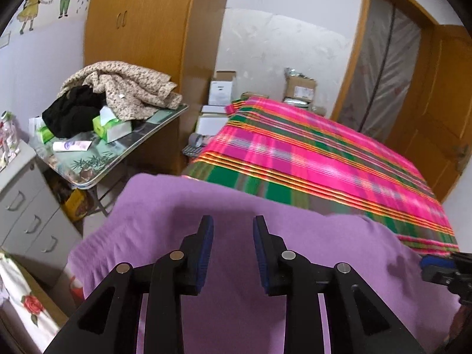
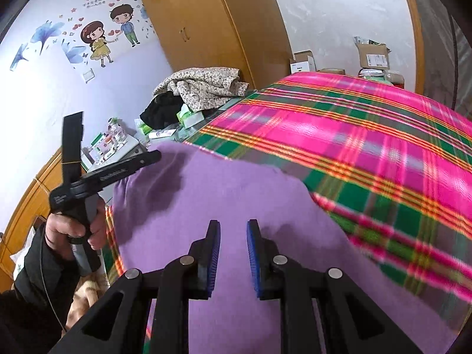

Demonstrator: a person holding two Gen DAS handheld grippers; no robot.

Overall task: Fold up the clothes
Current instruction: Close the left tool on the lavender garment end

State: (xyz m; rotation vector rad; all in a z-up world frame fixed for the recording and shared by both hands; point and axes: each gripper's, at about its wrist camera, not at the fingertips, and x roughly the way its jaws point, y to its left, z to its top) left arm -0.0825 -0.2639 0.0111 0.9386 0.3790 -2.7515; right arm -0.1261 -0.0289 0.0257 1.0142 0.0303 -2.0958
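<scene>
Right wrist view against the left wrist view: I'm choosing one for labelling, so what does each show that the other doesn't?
Only the right wrist view shows the hand holding the left gripper's handle, and blue flower wall stickers. Only the left wrist view shows the grey drawer unit and the wooden door. Both share the purple garment on the plaid bedcover, the cluttered side table, the wardrobe, and open, empty fingers.

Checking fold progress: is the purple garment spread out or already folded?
Cannot tell for sure. The purple garment lies flat on the plaid bedspread, no sleeves or collar showing; both tools hover open above it.
</scene>
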